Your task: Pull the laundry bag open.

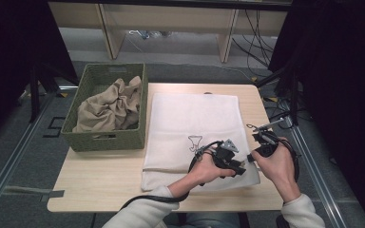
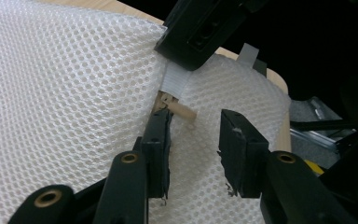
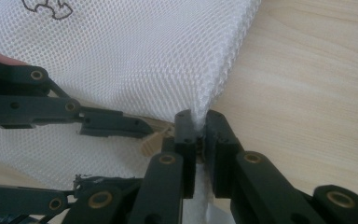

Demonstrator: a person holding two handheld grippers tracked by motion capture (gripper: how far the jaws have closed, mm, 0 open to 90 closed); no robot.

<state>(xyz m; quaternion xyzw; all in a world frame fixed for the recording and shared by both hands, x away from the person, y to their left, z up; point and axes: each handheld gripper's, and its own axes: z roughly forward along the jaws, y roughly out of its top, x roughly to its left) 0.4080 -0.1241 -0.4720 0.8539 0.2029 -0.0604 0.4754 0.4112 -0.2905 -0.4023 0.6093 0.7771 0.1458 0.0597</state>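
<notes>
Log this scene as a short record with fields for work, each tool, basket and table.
work: opening the zip of the mesh bag
left tool: open, jaws either side of the zip pull
right tool: shut on the bag's edge beside the zip
basket: green, holds beige cloth
table: wooden, bag lies flat on it

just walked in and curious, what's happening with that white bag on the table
A person works a white mesh laundry bag lying flat on the table with two handheld grippers. The right gripper pinches the bag's edge at its near right corner. The left gripper has its jaws open around the tan zipper pull, not yet gripping it. Beige cloth sits in the green basket beside the bag.
</notes>
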